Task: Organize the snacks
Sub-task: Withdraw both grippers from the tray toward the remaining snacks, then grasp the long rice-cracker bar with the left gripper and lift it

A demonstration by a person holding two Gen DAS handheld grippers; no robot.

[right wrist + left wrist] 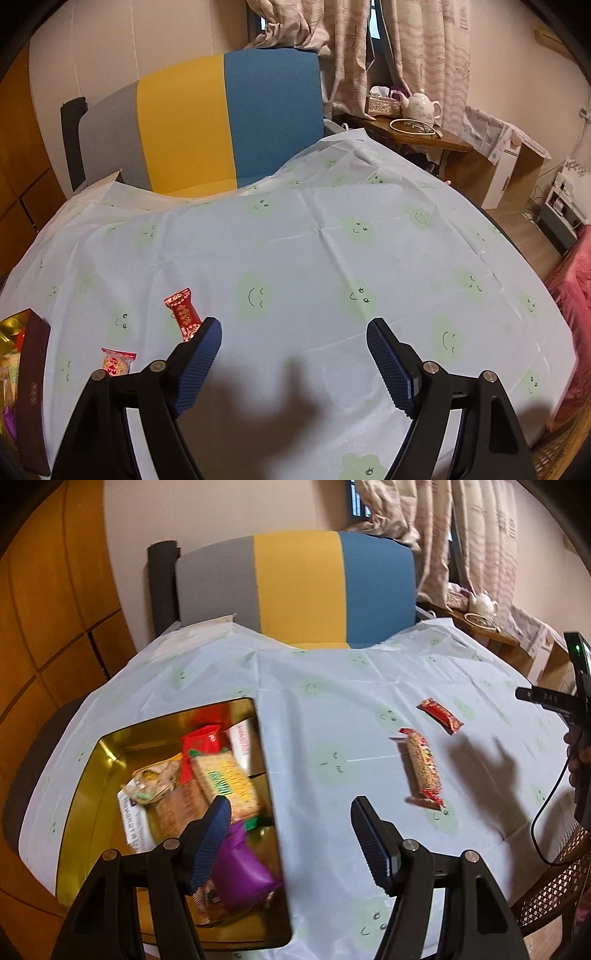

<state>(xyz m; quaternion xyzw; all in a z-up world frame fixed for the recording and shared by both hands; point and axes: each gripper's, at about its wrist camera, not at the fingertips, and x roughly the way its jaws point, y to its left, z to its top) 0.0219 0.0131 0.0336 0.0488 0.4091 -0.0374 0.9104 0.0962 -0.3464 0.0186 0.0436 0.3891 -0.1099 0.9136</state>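
Note:
A gold tin box (pixel 107 760) sits on the left of the table and holds several snack packets, among them a cracker pack (pixel 225 779) and a purple packet (pixel 240 871). My left gripper (pixel 291 819) is open and empty, above the box's right edge. Two snacks lie on the cloth to its right: a long grain bar with red ends (pixel 423 768) and a small red packet (pixel 439 714). In the right wrist view the red packet (pixel 183 314) and the bar's end (pixel 116 362) lie left of my right gripper (pixel 293 343), which is open and empty above the cloth.
The table wears a pale cloth with green smiley clouds (pixel 332 258). A grey, yellow and blue chair back (pixel 299 587) stands behind it. A side table with a white teapot (pixel 421 107) is at the back right. The box's dark wall (pixel 31 391) shows at the far left.

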